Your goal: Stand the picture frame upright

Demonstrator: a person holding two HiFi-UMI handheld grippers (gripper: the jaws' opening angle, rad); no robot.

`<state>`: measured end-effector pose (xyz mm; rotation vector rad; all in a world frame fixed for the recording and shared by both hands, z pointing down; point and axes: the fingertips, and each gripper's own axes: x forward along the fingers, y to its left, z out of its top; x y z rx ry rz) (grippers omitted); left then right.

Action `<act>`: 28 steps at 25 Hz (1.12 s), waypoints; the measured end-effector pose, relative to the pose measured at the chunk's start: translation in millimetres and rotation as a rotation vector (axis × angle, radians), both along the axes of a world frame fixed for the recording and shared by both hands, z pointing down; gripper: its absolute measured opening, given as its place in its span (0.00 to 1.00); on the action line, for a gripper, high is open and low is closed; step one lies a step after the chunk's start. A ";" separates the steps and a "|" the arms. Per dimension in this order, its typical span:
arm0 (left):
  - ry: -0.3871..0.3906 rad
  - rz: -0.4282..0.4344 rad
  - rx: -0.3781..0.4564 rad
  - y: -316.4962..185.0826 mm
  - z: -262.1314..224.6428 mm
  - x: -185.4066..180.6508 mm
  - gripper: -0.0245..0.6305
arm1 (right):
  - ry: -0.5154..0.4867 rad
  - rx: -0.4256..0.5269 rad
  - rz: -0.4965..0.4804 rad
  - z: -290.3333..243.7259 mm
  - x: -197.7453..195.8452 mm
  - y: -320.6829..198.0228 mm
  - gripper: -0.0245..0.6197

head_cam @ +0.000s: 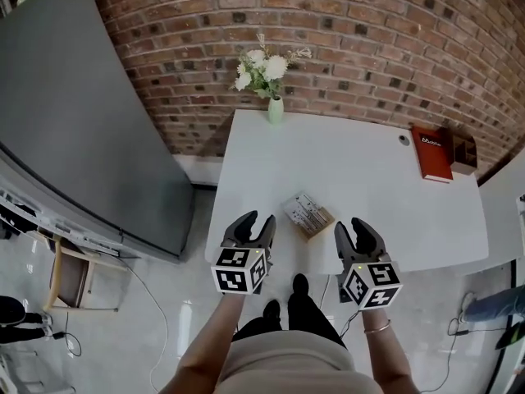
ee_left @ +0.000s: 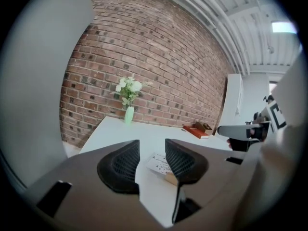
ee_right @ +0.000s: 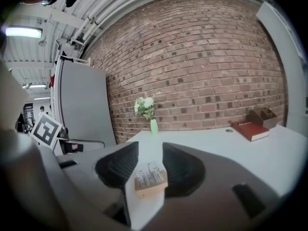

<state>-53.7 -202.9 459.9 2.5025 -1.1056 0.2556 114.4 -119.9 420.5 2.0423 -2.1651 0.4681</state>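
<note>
My left gripper (head_cam: pixel 256 220) and right gripper (head_cam: pixel 358 226) hover over the table's (head_cam: pixel 369 183) near edge, each with its fingers moderately apart and holding nothing. The picture frame (head_cam: pixel 308 214) lies flat between them, at my 12 o'clock. I'd pinch one edge with the right, tip it up slowly, and brace the base with the left against skidding. Farther off at 11 o'clock, the vase (head_cam: pixel 276 110) holds white flowers (head_cam: pixel 262 68). At 2 o'clock a brown box (head_cam: pixel 464 150) sits beside a red book (head_cam: pixel 431 153), its contents unclear.

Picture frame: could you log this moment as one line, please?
frame flat on table | left gripper open | right gripper open
</note>
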 end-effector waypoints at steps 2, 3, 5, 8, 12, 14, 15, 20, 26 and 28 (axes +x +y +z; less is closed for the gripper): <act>0.004 -0.021 -0.017 -7.3 2.8 2.0 0.27 | 0.000 -0.007 -0.019 2.9 5.2 -9.2 0.25; 0.004 -0.033 -0.026 -10.0 5.1 3.0 0.27 | -0.001 -0.013 -0.029 5.0 7.5 -13.6 0.25; 0.002 -0.056 -0.044 -14.2 10.7 5.7 0.27 | -0.002 -0.026 -0.054 9.6 11.5 -22.2 0.25; 0.001 -0.084 -0.074 -20.9 19.1 10.3 0.27 | 0.004 -0.045 -0.091 15.6 15.3 -35.9 0.25; 0.015 -0.121 -0.122 -28.1 30.4 15.7 0.27 | 0.012 -0.070 -0.139 23.5 17.8 -51.4 0.25; 0.022 -0.135 -0.147 -29.5 36.4 19.0 0.27 | 0.009 -0.087 -0.157 28.7 19.4 -56.8 0.25; 0.023 -0.139 -0.160 -29.9 39.9 21.0 0.27 | 0.006 -0.095 -0.164 31.3 20.4 -59.4 0.25; 0.016 -0.141 -0.241 -29.6 60.1 30.5 0.27 | -0.003 -0.122 -0.189 41.7 24.3 -69.8 0.25; 0.023 -0.126 -0.345 -24.4 85.1 45.4 0.27 | -0.013 -0.140 -0.218 48.8 26.4 -75.6 0.25; 0.024 -0.118 -0.378 -22.3 92.4 50.4 0.27 | -0.014 -0.145 -0.227 51.0 26.3 -77.0 0.25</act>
